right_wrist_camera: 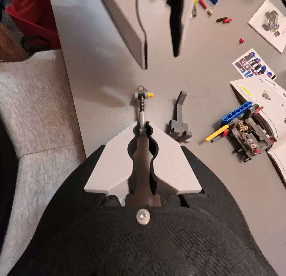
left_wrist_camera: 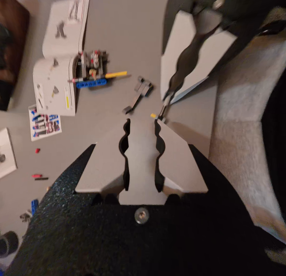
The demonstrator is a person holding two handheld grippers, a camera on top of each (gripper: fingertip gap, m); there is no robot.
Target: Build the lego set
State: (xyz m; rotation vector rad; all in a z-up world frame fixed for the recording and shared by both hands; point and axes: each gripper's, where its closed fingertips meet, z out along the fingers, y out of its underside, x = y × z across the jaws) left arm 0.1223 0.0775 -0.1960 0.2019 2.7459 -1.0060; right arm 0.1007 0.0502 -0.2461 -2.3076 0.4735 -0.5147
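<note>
My right gripper (right_wrist_camera: 142, 124) is shut on the smooth grey end of a small shock absorber (right_wrist_camera: 142, 105), which has a black spring, a grey head and a yellow pin. It holds the part low over the grey table (right_wrist_camera: 201, 67). In the left wrist view the right gripper (left_wrist_camera: 167, 101) comes in from the upper right with that part (left_wrist_camera: 163, 110). My left gripper (left_wrist_camera: 142, 121) is open and empty, its fingertips just short of the yellow pin (left_wrist_camera: 153, 115). The left gripper also shows in the right wrist view (right_wrist_camera: 160, 61). A grey lever assembly (right_wrist_camera: 179, 121) lies next to it.
A partial build with a blue beam and yellow axle (right_wrist_camera: 247, 129) leans against the open instruction booklet (left_wrist_camera: 61, 36). A sticker sheet (right_wrist_camera: 253, 66), a second booklet (right_wrist_camera: 269, 24) and loose red, black and blue pieces (right_wrist_camera: 224, 19) lie farther off. Grey upholstery (right_wrist_camera: 38, 114) borders the table edge. The tips of one gripper are about 7 cm away from the tips of the other.
</note>
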